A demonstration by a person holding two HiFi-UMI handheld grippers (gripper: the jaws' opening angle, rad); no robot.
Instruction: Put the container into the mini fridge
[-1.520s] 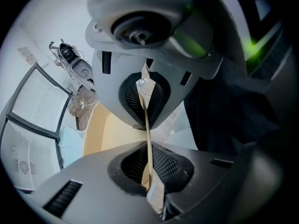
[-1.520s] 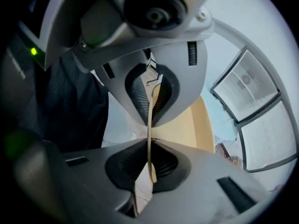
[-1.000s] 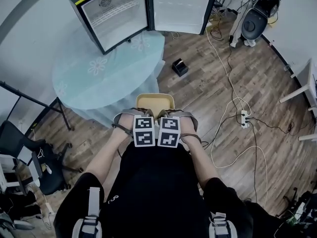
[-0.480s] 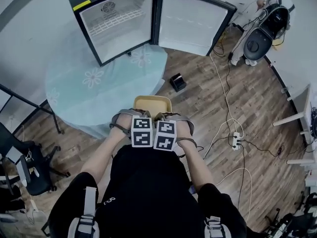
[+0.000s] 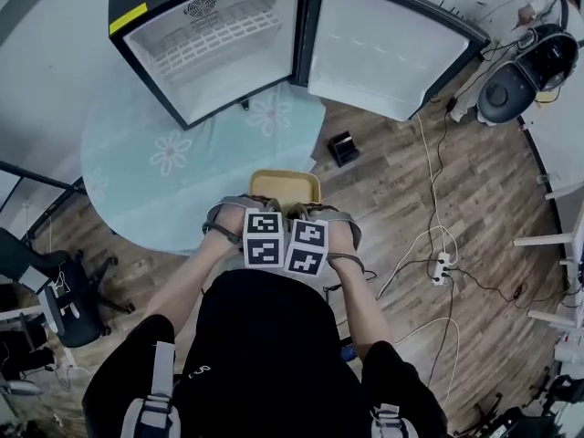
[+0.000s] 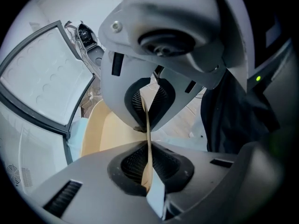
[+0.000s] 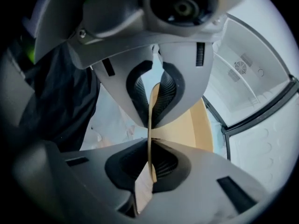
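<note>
I hold a shallow beige container (image 5: 285, 186) by its near rim with both grippers, above the edge of the round table. My left gripper (image 5: 259, 206) is shut on the rim's left part, and the thin wall runs between its pads (image 6: 145, 125). My right gripper (image 5: 307, 210) is shut on the right part in the same way (image 7: 150, 125). The container's tan inside (image 6: 103, 130) (image 7: 189, 125) stretches ahead of the jaws. The black mini fridge (image 5: 214, 36) stands on the table's far side, its door (image 5: 388, 48) swung wide and its white interior bare.
A light blue flowered cloth covers the table (image 5: 155, 167). A small black box (image 5: 343, 148) lies on the wood floor right of the table. White cables and a power strip (image 5: 444, 265) trail at the right. An office chair (image 5: 57, 301) stands at the left.
The fridge and table have drawn nearer and larger in the head view. Both grippers keep the same hold on the container.
</note>
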